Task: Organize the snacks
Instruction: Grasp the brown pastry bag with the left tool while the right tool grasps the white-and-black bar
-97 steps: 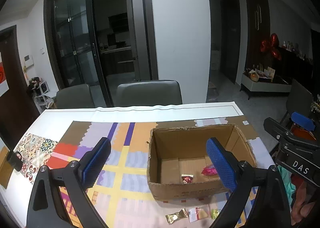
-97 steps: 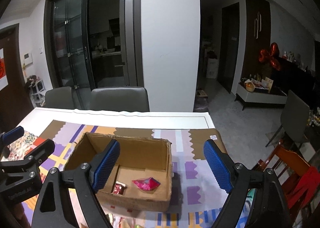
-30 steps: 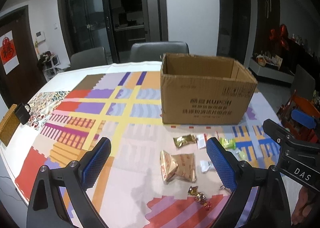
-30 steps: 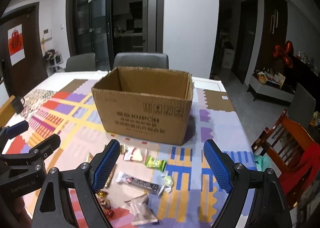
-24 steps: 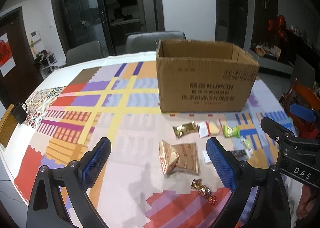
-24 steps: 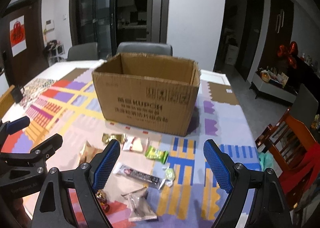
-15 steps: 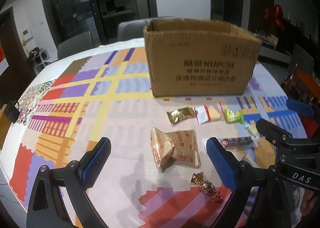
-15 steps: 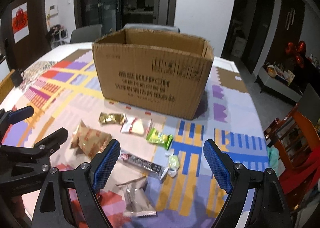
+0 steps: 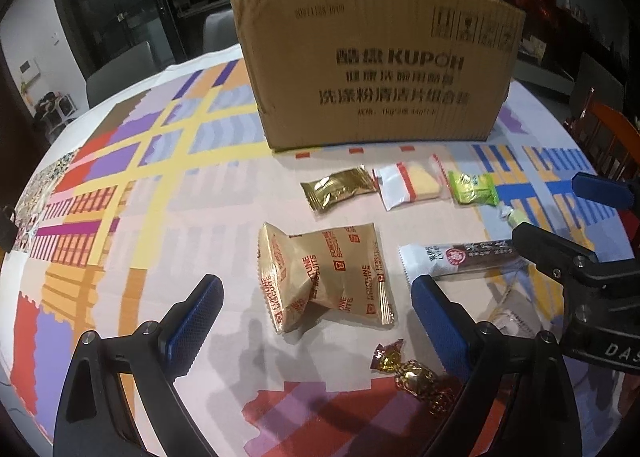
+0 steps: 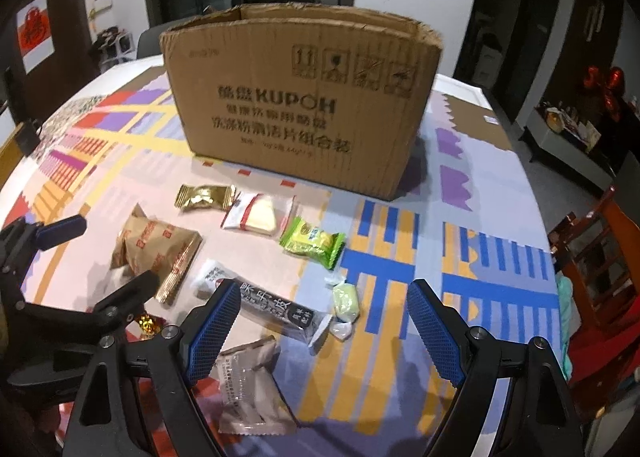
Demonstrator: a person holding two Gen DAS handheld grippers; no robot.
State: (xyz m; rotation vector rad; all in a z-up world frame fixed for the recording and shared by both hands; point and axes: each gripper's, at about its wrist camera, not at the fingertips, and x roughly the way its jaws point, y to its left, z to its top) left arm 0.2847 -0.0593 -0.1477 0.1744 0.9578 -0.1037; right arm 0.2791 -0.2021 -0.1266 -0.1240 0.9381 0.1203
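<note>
An open cardboard box [image 9: 376,77] [image 10: 304,97] stands on the patterned tablecloth. Loose snacks lie in front of it: a tan biscuit bag [image 9: 324,273] [image 10: 156,253], a gold packet [image 9: 336,187] [image 10: 206,197], a white-and-yellow packet [image 9: 408,185] [image 10: 258,213], a green candy [image 9: 472,187] [image 10: 312,241], a dark bar [image 9: 460,257] [image 10: 272,309], a pale green sweet [image 10: 346,299], a clear packet [image 10: 250,389] and foil candies [image 9: 412,373]. My left gripper [image 9: 316,329] is open, low over the biscuit bag. My right gripper [image 10: 324,333] is open, low over the dark bar and pale sweet.
The table [image 10: 500,185] ends at its right edge beside a wooden chair [image 10: 600,257]. Grey chairs [image 9: 116,73] stand behind the table. A small dark object [image 10: 28,137] sits at the far left edge. Each gripper shows at the edge of the other's view.
Both grippers have come down from above the box and drawn near the snacks in front of it. The box now fills more of each view. Both stay open.
</note>
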